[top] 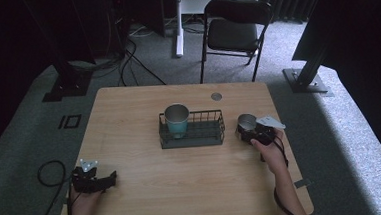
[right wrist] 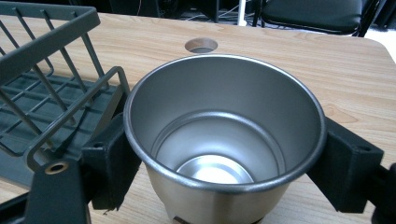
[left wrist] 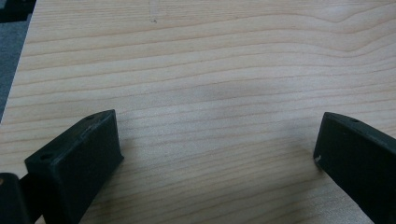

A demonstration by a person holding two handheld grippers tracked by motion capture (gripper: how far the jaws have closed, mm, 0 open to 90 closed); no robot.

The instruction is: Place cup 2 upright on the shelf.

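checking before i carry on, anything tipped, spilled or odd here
Nothing stands out. The teal cup stands upright in the wire basket; the steel cup sits upright and empty between the right tool's jaws beside the basket. The left tool is open over bare table.

Left tool low, jaws wide apart; right tool forward, jaws clamped.

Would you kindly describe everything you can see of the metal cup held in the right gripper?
The metal cup is a plain, silvery tumbler of brushed steel, by its look, with a rolled rim and a stepped, shiny bottom. It is empty and upright, wider at the mouth. The right gripper has its jaws pressed against opposite sides below the rim. It sits over the wooden table, just right of the wire basket; whether its base touches the table is unclear.
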